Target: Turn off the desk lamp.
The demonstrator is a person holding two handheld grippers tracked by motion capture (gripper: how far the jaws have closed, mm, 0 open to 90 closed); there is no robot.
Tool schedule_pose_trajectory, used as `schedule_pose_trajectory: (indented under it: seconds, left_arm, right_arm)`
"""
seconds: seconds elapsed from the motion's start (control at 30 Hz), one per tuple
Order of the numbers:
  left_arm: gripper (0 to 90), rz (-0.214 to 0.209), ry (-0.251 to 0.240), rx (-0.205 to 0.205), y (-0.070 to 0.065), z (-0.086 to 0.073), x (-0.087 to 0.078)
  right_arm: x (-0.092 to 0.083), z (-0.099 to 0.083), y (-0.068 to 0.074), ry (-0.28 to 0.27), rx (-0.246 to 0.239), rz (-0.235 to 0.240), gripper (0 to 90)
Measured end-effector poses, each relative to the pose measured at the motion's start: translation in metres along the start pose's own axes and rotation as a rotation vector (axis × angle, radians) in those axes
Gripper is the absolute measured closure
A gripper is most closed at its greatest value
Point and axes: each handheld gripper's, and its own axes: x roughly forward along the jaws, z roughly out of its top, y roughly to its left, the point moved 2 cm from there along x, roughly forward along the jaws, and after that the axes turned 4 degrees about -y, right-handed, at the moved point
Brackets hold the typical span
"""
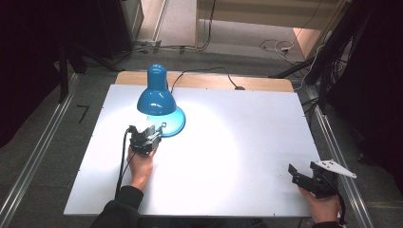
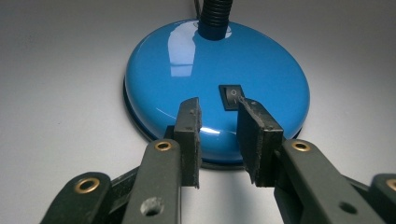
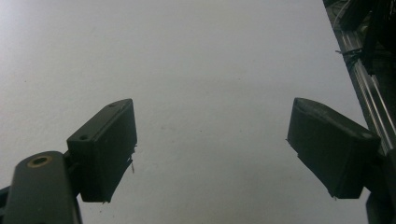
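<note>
Right gripper (image 1: pixel 295 172): held in the right hand (image 1: pixel 319 205) at the near right corner of the table (image 1: pixel 247 142); jaws spread wide, nothing between them, bare white surface beneath in the right gripper view.
Left gripper (image 1: pixel 148 127): held in the left hand (image 1: pixel 141 164), left of centre, at the near edge of the lamp base; jaws narrowed to a small gap, holding nothing.
Lamp base (image 2: pixel 215 84): round, glossy blue, flat on the table; the jaw tips hang over its near rim.
Switch (image 2: pixel 232 96): small black rocker on top of the base, just beyond the right jaw tip.
Lamp shade (image 1: pixel 156 95): blue, pointing down over the base, lit patch on the table around it.
Cord (image 1: pixel 209 73): black, running from the lamp to the far table edge.
</note>
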Motion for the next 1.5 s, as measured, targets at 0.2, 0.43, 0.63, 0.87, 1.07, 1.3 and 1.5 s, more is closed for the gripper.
schedule_pose_trajectory:
  seconds: [0.2, 0.43, 0.63, 0.87, 1.07, 1.3, 1.5]
  left_arm:
    - [87.9, 0.01, 0.024, 0.009, 0.0, 0.008, 0.003]
    - [90.0, -0.018, 0.029, 0.03, -0.008, 0.014, 0.01]
    - [90.0, -0.017, 0.024, 0.039, -0.013, 0.011, 0.015]
    - [90.0, -0.005, 0.008, 0.05, -0.012, 0.012, 0.018]
    - [90.0, -0.006, 0.0, 0.052, -0.012, 0.011, 0.021]
    - [90.0, 0.002, -0.01, 0.066, -0.014, 0.01, 0.022]
    - [90.0, 0.015, -0.009, 0.087, -0.016, 0.01, 0.022]
  right_arm:
    - [0.0, 0.0, 0.0, -0.002, 0.004, -0.003, 14.3]
    - [0.0, 0.0, -0.001, -0.001, 0.009, 0.0, 14.3]
    - [-0.001, 0.0, -0.003, -0.002, 0.012, 0.002, 14.3]
    - [0.0, 0.0, -0.002, -0.002, 0.012, 0.001, 14.3]
    - [0.0, -0.001, -0.002, 0.0, 0.012, 0.0, 14.3]
    - [0.001, -0.001, -0.001, 0.006, 0.006, 0.002, 14.3]
    - [0.0, -0.002, 0.0, 0.007, 0.0, 0.004, 14.3]
